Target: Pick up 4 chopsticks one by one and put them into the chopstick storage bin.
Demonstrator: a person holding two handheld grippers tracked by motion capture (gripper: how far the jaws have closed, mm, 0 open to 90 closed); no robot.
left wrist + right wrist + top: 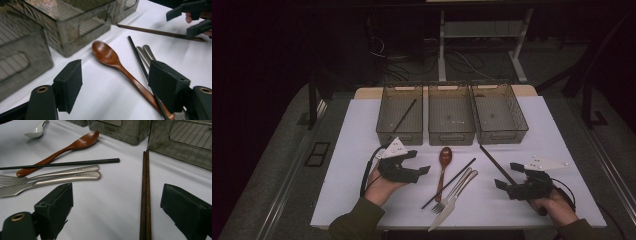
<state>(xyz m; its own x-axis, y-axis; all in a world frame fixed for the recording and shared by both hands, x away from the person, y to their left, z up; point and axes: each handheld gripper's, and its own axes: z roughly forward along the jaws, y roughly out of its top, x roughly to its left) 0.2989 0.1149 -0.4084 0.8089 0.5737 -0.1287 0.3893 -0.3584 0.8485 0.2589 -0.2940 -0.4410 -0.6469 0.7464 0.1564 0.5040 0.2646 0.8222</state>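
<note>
A wooden spoon [445, 159] lies on the white table [362, 130], with a black chopstick [450, 182], a fork [454, 190] and a knife [455, 199] just right of it. My left gripper [418, 161] hovers left of the spoon, open and holding nothing. In the left gripper view the spoon [112, 60] lies ahead, between the spread jaws [115, 75]. My right gripper [508, 175] is open beside a pair of brown chopsticks [496, 164]. In the right gripper view the pair [145, 195] runs along the table between the jaws, untouched.
Three wire baskets [451, 136] stand side by side at the back; the left one [384, 127] holds a black chopstick [405, 115]. A metal spoon [37, 130] lies far off in the right gripper view. Bare table lies near the front edge.
</note>
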